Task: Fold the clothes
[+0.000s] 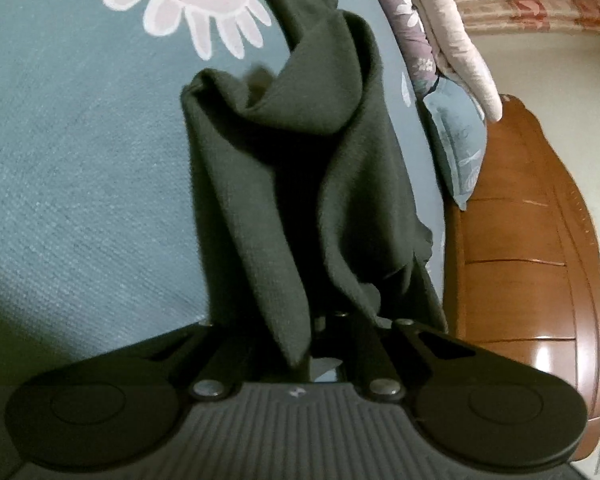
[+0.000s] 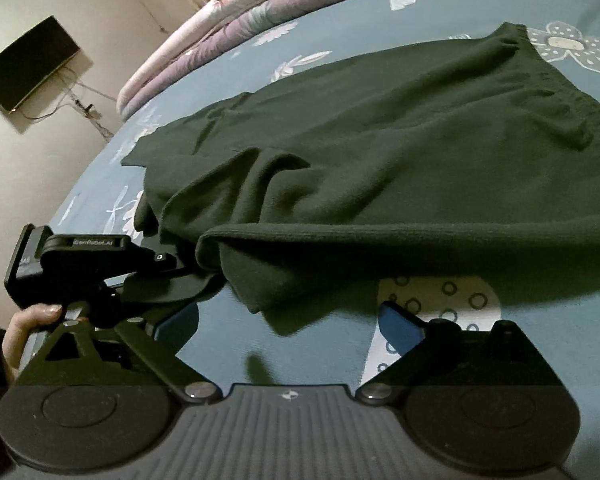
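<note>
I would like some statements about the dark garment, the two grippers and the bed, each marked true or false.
1. The left gripper is shut on the dark green garment. True.
2. The right gripper holds the garment. False: it is open, with only the blue floral bedsheet between its fingers.
3. The garment is neatly folded into a small square. False: it lies spread out, one edge bunched.
4. A folded quilt lies beyond the garment. True.
5. A dark screen hangs on the wall. True.

Bare bedsheet lies open between the right gripper's fingers; the dark garment blocks ahead, quilts beyond.
</note>
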Demonstrator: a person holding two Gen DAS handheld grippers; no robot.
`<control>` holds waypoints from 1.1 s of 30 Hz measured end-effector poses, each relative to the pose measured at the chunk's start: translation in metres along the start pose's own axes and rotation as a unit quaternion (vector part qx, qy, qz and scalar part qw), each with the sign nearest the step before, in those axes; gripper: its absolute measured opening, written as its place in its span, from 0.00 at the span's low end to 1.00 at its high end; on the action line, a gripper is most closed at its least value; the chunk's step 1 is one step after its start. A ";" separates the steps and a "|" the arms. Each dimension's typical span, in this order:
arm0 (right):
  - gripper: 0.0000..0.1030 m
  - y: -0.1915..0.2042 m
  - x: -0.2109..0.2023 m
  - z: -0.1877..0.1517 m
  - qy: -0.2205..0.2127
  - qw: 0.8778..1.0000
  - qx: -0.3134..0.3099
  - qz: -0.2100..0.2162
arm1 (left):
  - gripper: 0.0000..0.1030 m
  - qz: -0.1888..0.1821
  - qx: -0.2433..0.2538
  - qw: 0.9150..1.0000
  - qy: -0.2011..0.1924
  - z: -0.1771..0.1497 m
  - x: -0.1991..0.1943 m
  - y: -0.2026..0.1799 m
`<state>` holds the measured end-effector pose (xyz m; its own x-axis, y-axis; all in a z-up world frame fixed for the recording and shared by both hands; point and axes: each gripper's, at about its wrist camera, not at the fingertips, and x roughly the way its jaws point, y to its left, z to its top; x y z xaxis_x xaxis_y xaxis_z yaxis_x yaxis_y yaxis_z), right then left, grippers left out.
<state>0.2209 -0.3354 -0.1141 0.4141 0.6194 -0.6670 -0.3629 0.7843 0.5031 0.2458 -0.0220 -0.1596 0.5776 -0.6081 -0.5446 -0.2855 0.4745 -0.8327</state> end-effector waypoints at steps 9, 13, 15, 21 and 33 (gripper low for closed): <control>1.00 -0.003 0.005 0.002 -0.013 1.000 -0.002 0.016 | 0.03 0.075 0.073 0.994 0.007 0.007 -0.012 -0.033; 1.00 -0.005 0.005 0.002 -0.023 1.000 0.006 0.018 | 0.02 0.103 0.079 0.992 0.008 0.021 -0.027 -0.037; 1.00 -0.003 0.006 0.001 -0.025 1.000 0.005 0.014 | 0.02 0.117 0.089 0.989 0.011 0.025 -0.039 -0.034; 1.00 0.005 0.011 0.005 -0.018 1.000 0.001 -0.007 | 0.02 0.173 0.131 0.976 0.029 0.040 -0.088 -0.017; 0.98 0.049 0.002 0.018 -0.043 0.995 0.009 -0.094 | 0.02 0.208 0.188 0.958 0.062 0.101 -0.180 0.020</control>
<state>0.2191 -0.2954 -0.0813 0.5436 0.4611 -0.7014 -0.2572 0.8869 0.3837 0.2135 0.1612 -0.0685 0.3715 -0.3757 -0.8490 -0.1619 0.8743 -0.4576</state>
